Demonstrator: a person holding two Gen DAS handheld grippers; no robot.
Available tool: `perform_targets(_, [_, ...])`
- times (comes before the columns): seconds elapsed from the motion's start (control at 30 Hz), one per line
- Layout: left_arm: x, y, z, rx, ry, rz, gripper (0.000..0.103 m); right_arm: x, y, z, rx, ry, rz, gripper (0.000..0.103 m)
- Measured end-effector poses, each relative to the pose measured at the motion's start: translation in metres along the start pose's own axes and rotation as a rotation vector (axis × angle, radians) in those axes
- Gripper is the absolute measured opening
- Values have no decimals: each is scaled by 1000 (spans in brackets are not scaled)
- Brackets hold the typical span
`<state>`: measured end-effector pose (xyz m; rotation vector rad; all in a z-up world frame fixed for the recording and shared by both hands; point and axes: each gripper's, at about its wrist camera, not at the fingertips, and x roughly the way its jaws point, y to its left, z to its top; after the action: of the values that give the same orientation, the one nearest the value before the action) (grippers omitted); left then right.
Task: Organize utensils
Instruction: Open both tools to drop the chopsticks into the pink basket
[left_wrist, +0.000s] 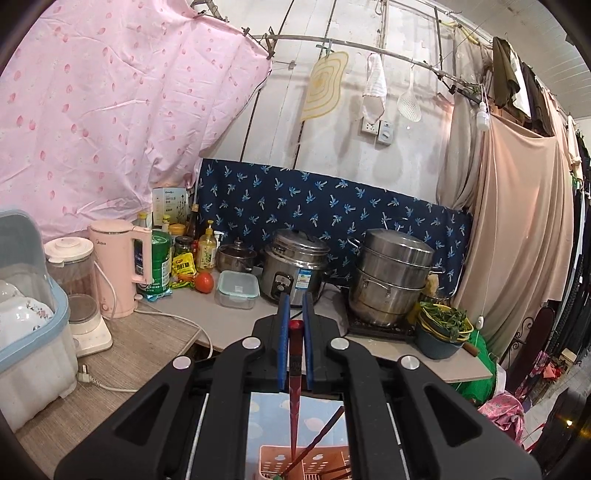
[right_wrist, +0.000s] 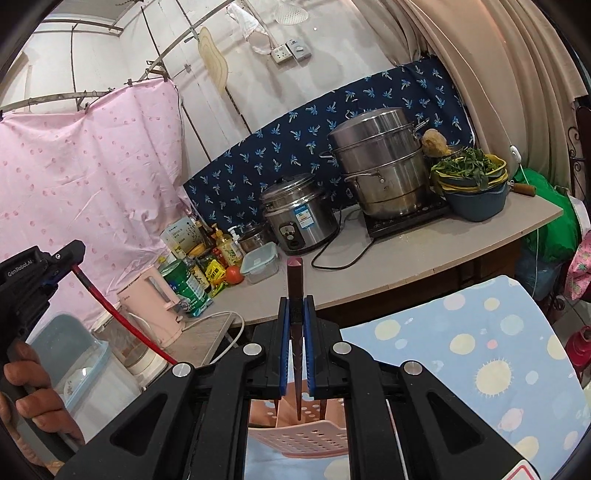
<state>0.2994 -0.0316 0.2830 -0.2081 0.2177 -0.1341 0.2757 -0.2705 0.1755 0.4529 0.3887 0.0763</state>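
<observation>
Two chopsticks in your grips, perforated holder below.

Your left gripper (left_wrist: 294, 306) is clamped on a red chopstick (left_wrist: 294, 387), its tip pointing down into the pink perforated utensil holder (left_wrist: 275, 459), where other dark chopsticks (left_wrist: 325, 432) lean. Your right gripper (right_wrist: 295, 306) pinches a dark brown chopstick (right_wrist: 296, 295), square end uppermost, its point hanging just above the same holder (right_wrist: 295, 437) on the blue dotted cloth.

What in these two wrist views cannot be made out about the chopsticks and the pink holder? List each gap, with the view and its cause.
- Left wrist view: the pink holder is cut off by the bottom edge and flanked by the left tongs.
- Left wrist view: the red chopstick's lower tip merges into the holder's contents.
- Right wrist view: the holder's inside hides behind the right tongs.
- Right wrist view: the markings on the dark chopstick are too small.
</observation>
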Motion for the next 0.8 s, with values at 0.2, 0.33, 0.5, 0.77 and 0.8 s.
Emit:
perform_targets(0.2, [19, 5, -25, -4, 53, 18, 7, 10, -8, -14, 5, 45, -9, 7])
perform_targets(0.33, [32, 3, -41, 18, 86, 36, 7, 11, -9, -23, -9, 65, -17, 7])
perform_targets(0.5, [38, 6, -58, 17, 133, 31, 7, 13, -11, -31, -21, 92, -21, 7])
perform_targets(0.77, [31, 13, -76, -5, 164, 59, 60, 3, -12, -33, -11, 78, -30, 25])
perform_targets(0.8, [29, 15, -76, -9, 161, 61, 60, -1, -12, -32, -15, 70, -31, 27])
